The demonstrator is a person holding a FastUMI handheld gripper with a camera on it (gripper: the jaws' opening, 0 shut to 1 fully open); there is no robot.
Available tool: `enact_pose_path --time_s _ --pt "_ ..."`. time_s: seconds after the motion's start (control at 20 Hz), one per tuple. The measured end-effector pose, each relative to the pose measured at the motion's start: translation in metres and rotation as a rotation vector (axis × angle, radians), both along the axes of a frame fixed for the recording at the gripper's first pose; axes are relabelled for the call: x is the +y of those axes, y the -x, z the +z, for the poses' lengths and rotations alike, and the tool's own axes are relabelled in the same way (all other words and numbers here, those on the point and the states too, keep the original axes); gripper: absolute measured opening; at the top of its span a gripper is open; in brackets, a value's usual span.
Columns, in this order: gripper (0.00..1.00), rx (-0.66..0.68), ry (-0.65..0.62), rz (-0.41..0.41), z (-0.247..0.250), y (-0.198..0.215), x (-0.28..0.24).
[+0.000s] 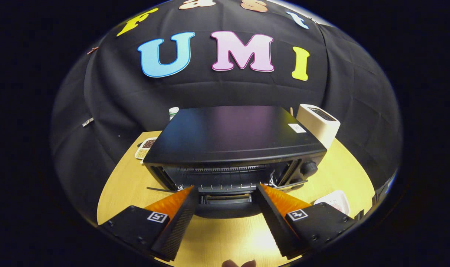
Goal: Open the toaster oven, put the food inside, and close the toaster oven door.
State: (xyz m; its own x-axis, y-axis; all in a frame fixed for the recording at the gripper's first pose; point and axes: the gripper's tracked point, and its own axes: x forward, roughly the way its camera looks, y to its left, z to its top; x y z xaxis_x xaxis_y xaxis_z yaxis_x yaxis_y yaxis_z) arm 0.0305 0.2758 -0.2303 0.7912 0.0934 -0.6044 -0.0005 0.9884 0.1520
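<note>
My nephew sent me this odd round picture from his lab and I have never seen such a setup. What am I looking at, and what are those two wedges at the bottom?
The wedges are the two fingers of a hand-held gripper that a person carries; the camera rides on it and looks forward along them. They stand open, holding nothing. Just ahead on the wooden table sits a black toaster oven, its door dropped open between the fingertips, racks visible inside. Beside it stand a white toaster, a tray of grains and a white dish.
</note>
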Motion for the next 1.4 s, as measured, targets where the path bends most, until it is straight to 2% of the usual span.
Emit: enact_pose_path --time_s 0.3,0.45,0.75,1.1,1.4 --pt "1.00 0.066 -0.020 0.001 -0.029 0.049 0.001" --pt "1.00 0.160 -0.025 0.009 -0.060 0.075 0.000" --pt "1.00 0.259 0.001 0.036 -0.096 0.097 -0.010" --pt "1.00 0.231 -0.029 0.186 -0.075 0.113 -0.012" --pt "1.00 0.220 -0.092 0.243 -0.037 0.121 -0.070"
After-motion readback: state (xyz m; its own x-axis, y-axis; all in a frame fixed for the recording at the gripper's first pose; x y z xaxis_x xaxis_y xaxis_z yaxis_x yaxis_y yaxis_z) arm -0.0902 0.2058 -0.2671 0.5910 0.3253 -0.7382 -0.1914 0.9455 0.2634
